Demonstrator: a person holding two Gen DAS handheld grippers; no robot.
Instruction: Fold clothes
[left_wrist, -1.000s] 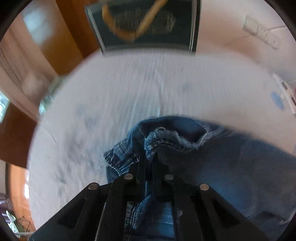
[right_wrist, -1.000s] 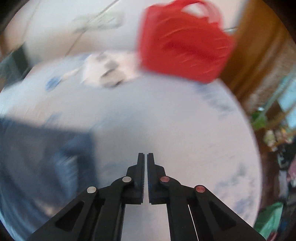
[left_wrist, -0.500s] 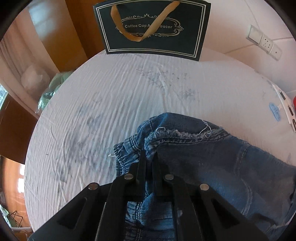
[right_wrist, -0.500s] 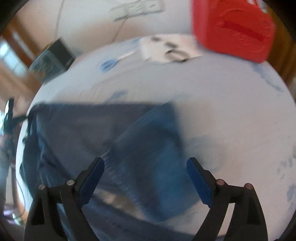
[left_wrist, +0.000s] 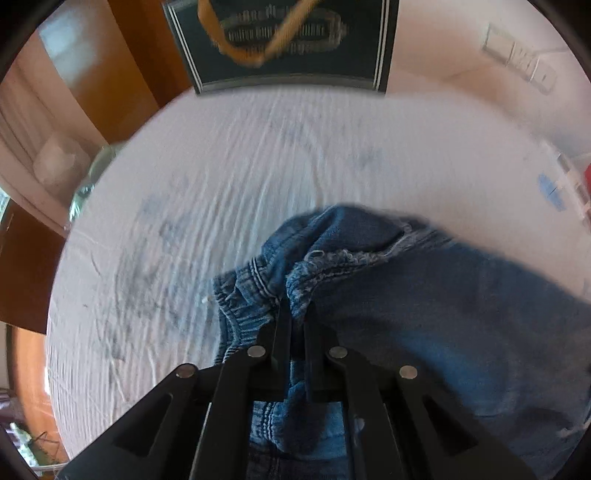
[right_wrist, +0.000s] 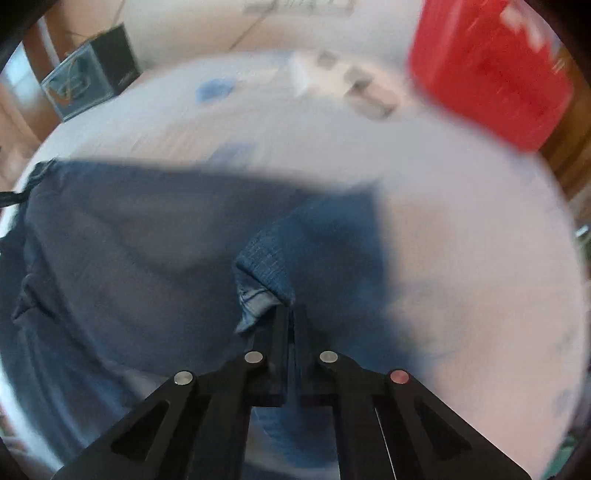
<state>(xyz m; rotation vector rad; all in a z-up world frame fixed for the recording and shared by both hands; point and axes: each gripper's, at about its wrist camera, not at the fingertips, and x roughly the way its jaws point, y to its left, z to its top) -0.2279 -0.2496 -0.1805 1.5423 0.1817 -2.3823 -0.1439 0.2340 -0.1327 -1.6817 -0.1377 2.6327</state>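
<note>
The denim garment (left_wrist: 424, 314) lies spread on the white round table (left_wrist: 221, 184), its gathered waistband toward the left gripper. Your right gripper (right_wrist: 293, 314), which stood wide open over the cloth half a second ago, is now clamped on a folded corner of the hem (right_wrist: 266, 269). Both ends are therefore secured, so the fold can begin. Your left gripper (left_wrist: 297, 310) remains pinched on the frayed waistband edge (left_wrist: 306, 277), unchanged. Both grippers point steeply down at the table, jaws closed tight on the cloth between them.
</note>
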